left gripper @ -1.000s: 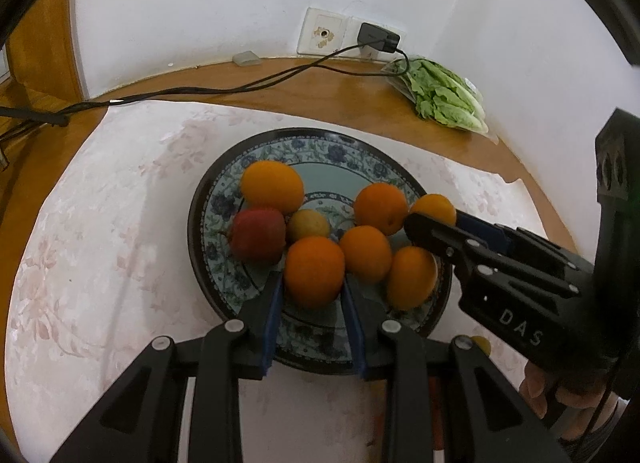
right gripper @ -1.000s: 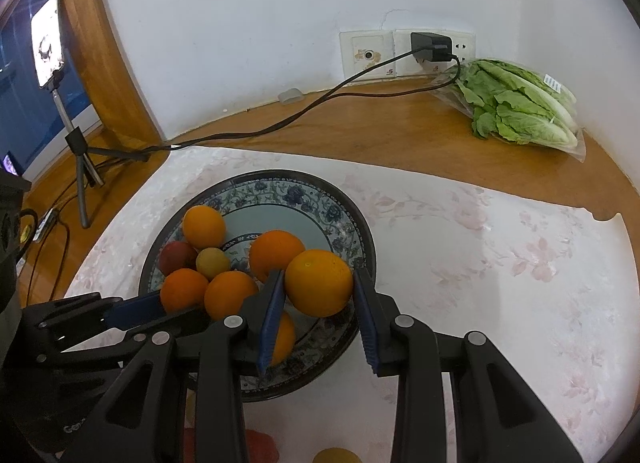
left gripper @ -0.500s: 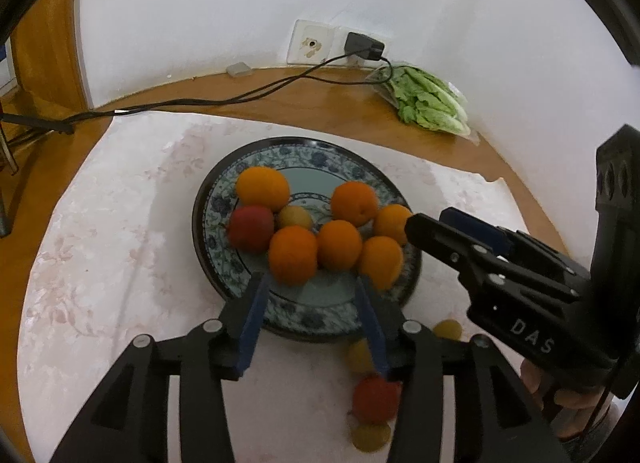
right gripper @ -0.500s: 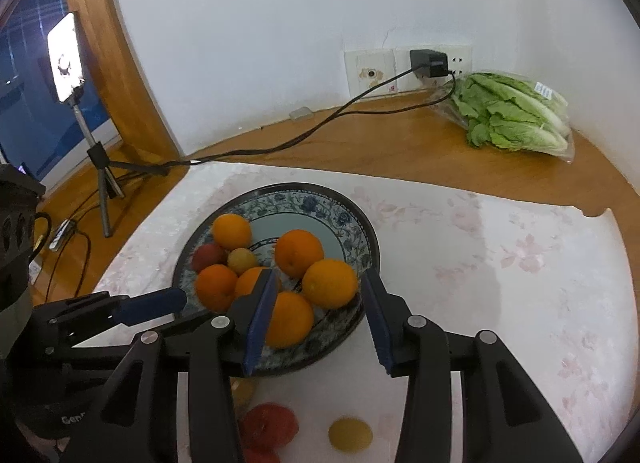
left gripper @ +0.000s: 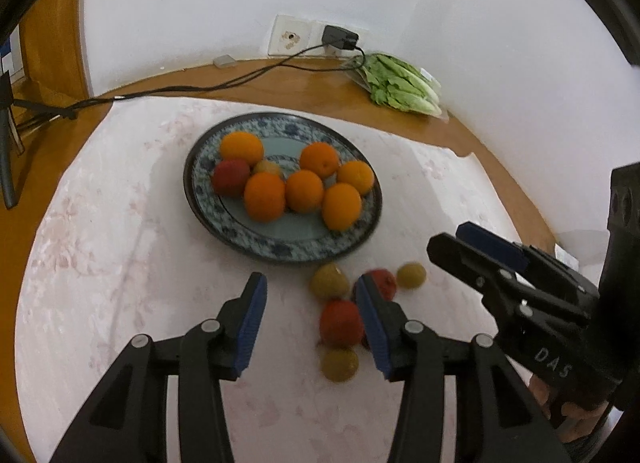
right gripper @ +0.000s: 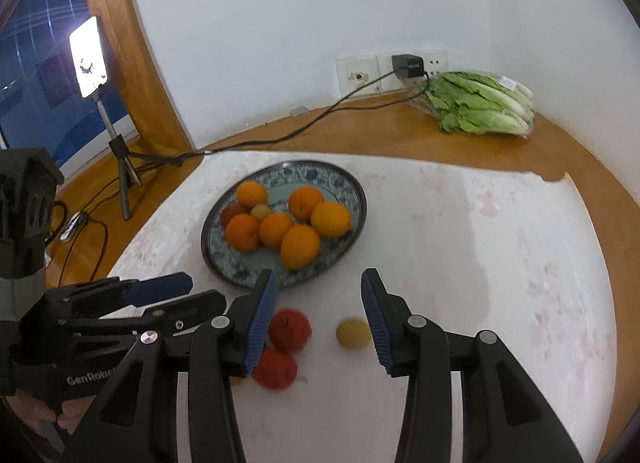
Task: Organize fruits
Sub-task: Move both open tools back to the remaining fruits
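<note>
Both my grippers, left and right, now stand released and empty, pulled back from the plate; their oranges rest on it.

Both wrist cameras look steeply down past their own tongs at the surface from fairly near, facing the wall corner, and share the plate at center frame and the lettuce at upper right.
</note>
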Demonstrator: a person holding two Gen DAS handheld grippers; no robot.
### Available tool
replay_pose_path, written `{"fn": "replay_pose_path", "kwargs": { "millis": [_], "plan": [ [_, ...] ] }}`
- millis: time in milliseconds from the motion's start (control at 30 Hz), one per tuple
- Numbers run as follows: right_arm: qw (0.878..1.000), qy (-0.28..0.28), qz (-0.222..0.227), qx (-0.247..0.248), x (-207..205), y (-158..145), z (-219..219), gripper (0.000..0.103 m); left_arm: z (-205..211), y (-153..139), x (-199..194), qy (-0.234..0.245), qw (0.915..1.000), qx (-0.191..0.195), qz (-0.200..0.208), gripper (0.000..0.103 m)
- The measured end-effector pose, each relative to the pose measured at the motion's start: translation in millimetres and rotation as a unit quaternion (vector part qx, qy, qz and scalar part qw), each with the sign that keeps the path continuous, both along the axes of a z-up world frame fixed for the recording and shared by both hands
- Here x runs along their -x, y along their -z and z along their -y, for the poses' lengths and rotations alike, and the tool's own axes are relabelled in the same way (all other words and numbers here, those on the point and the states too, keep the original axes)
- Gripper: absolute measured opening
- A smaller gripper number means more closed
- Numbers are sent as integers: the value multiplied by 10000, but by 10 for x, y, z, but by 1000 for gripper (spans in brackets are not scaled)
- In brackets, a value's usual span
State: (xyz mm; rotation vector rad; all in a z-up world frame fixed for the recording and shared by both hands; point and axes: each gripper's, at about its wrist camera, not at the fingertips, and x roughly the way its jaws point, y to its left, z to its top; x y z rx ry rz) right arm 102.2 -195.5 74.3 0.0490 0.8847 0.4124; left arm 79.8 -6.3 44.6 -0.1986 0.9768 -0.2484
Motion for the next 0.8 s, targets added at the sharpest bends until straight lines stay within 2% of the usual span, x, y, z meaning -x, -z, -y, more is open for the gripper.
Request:
{"fn": "replay_pose_path", "kwargs": {
  "millis": [267, 600, 800],
  "plan": [
    [9994, 239, -169, -203, 293, 92, 180, 45, 144, 109, 146, 168, 9998, 7, -114, 49],
    [9979, 513, -286, -261, 401, 167, 419, 45, 233, 236, 185, 272, 9995, -22, -182, 47],
    [9974, 559, -333, -320, 416, 197, 456, 45, 230, 249, 182, 284, 9995, 91, -119, 47]
  ]
}}
